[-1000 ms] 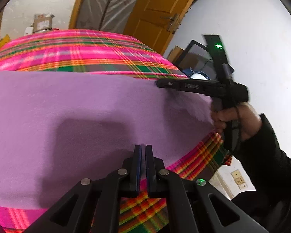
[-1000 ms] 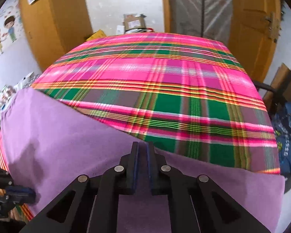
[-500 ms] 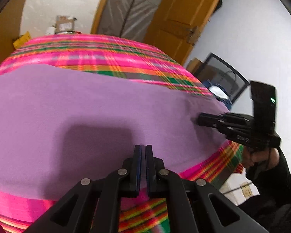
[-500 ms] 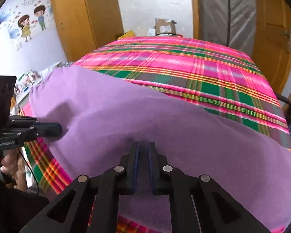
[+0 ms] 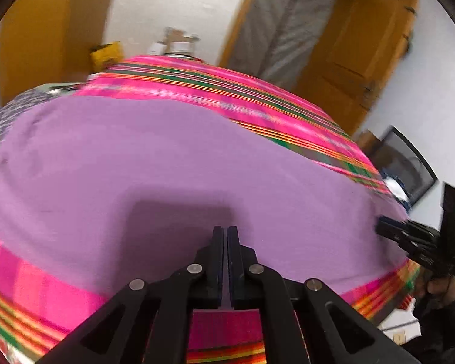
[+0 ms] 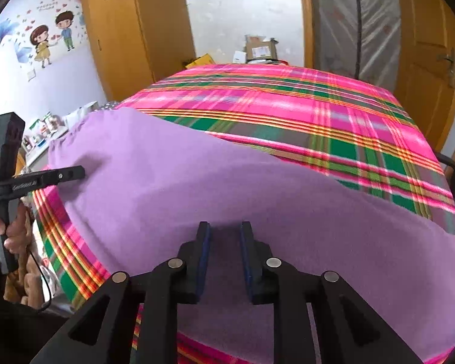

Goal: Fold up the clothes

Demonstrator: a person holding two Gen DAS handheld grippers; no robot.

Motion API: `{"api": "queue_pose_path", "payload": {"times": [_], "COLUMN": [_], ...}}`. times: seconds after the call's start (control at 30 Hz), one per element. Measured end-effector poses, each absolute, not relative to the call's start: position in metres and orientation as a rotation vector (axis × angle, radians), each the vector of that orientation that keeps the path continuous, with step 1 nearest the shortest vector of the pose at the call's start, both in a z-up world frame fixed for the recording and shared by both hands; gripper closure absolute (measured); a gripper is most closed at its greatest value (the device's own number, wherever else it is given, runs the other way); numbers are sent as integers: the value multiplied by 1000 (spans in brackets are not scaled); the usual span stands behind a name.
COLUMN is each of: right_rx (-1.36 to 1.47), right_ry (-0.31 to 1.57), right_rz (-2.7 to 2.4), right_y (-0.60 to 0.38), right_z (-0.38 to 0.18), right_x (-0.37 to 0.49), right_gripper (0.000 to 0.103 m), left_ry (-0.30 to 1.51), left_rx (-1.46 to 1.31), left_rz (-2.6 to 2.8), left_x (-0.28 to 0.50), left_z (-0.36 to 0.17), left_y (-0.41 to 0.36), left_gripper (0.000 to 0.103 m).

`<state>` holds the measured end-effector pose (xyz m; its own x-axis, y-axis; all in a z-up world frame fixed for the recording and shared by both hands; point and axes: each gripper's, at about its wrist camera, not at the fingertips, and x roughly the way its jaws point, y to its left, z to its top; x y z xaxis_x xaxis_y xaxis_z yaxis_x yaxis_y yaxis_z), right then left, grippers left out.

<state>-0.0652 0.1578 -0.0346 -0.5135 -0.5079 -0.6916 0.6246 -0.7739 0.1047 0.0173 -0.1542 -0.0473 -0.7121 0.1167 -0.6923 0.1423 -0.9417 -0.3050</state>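
Right gripper [image 6: 224,230] jaws opening, lilac cloth [image 6: 257,200] under them, not pinched. Left gripper [image 5: 226,233] clenched at the cloth's near edge. Cloth lies spread on the plaid bedcover [image 6: 288,109]. At 10 o'clock, cartoon wall stickers [image 6: 50,41]; at 12, cardboard box [image 6: 261,50], label unreadable.

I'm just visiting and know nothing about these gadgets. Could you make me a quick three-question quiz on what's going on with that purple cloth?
1. True or false: the purple cloth lies spread over a plaid bedcover.
2. Which gripper has its fingers pressed together: A) left gripper B) right gripper?
3. Fill in: the wall beside the wooden wardrobe carries a cartoon sticker of two ____.

Key
1. True.
2. A; the right gripper's jaws are opening, with cloth lying beneath the gap and the pads not pinching it.
3. Children.
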Motion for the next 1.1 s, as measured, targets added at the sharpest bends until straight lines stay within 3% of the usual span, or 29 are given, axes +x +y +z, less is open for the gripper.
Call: {"api": "queue_pose_path", "payload": {"times": [0.13, 0.6, 0.87, 1.03, 1.1], "right_rx": [966, 977, 1000, 976, 967], "right_ry": [229, 279, 254, 255, 257], "right_rz": [-2234, -2191, -2195, -2180, -2171], "right_y": [139, 85, 69, 52, 46], "right_z": [-33, -27, -26, -20, -19], "right_x": [-68, -88, -101, -106, -108], "right_gripper": [80, 77, 77, 77, 77], "left_ry": [626, 608, 682, 578, 552], "left_rx": [1133, 958, 979, 974, 986], "left_rz": [-2757, -2524, -2547, -2589, -2632], "left_x": [29, 45, 61, 40, 21], "left_z": [-51, -42, -54, -23, -14], "left_y": [-195, -320, -328, -331, -337], "left_gripper": [101, 95, 95, 95, 89]}}
